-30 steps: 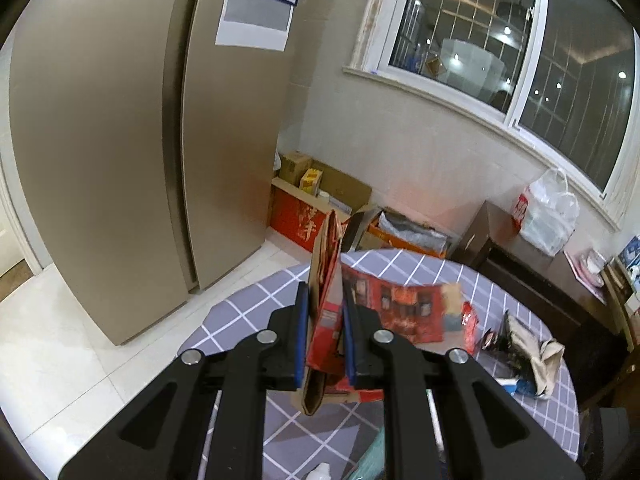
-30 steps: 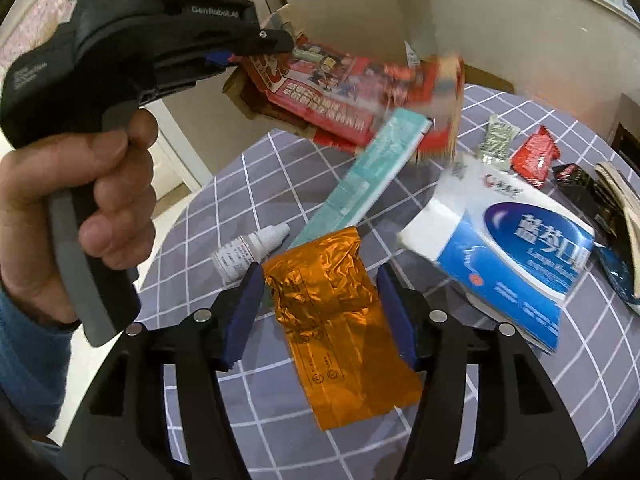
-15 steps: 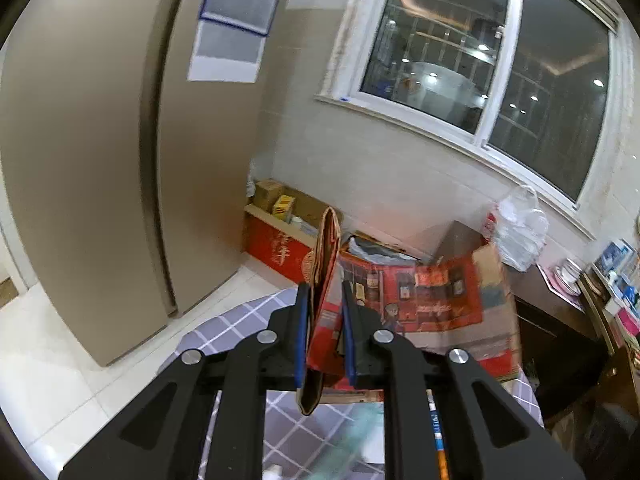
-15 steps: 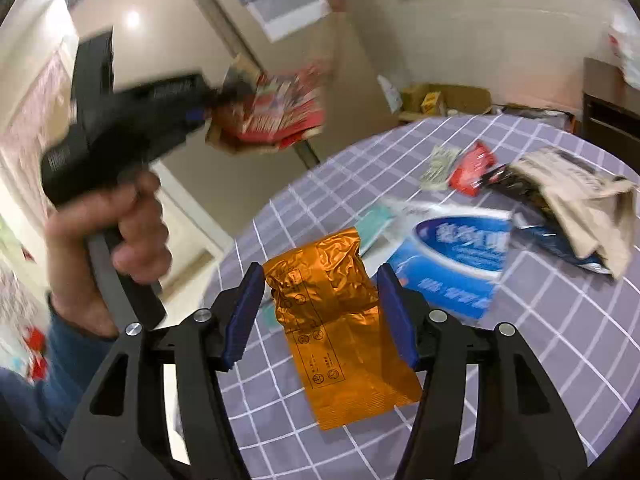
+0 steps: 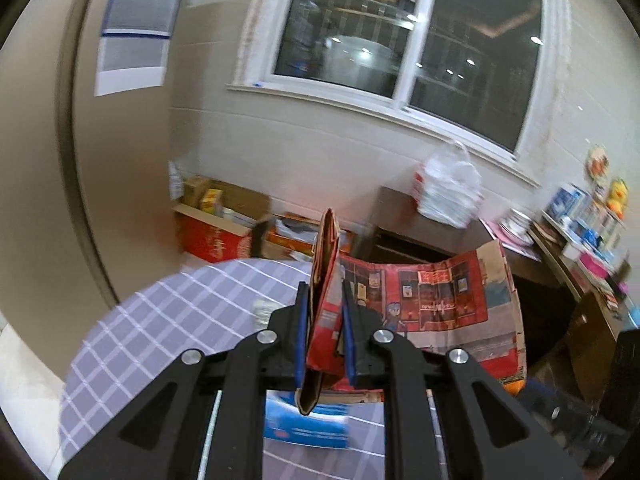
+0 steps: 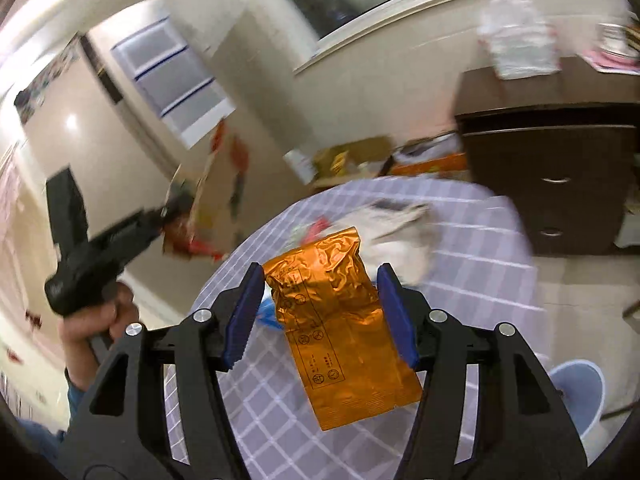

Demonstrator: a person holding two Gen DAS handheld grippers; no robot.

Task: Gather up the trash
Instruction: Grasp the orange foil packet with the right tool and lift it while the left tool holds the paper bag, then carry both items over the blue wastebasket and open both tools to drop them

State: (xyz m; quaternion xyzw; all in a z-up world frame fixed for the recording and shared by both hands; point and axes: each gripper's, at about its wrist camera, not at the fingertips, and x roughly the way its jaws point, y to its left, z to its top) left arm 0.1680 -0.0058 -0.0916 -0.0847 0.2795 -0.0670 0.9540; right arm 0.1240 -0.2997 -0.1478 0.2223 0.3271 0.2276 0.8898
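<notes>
**Q:** Grippers first, nearest the viewer: what is each one carrying, and why is it held that way?

**A:** Closest in the right wrist view, the right gripper (image 6: 320,312) stands about half open, its blue pads pressed on either side of a crinkled orange foil packet (image 6: 340,320). The packet hangs clear above the table (image 6: 460,280), probably because it is trash being carried off for collecting. In the left wrist view, the left gripper (image 5: 325,332) is almost fully closed, pinching one folded edge of a red printed paper bag (image 5: 424,312). The rest of the bag fans out to the right of the jaws, off the table. Pinching a thin edge looks like the simplest way to carry something flat and floppy.

**Q:** And beyond the grippers?

**A:** A round table with a grey-lilac checked cloth lies below both. A blue and white packet (image 5: 306,426) rests on it, just under the bag. Further across sit more wrappers (image 6: 394,220), blurred. A person's hand (image 6: 96,320) grips the left tool's handle.

**Q:** Farthest back?

**A:** A dark wooden cabinet (image 6: 552,176), cardboard boxes (image 5: 216,224) against the tiled wall, and a window (image 5: 408,36).
</notes>
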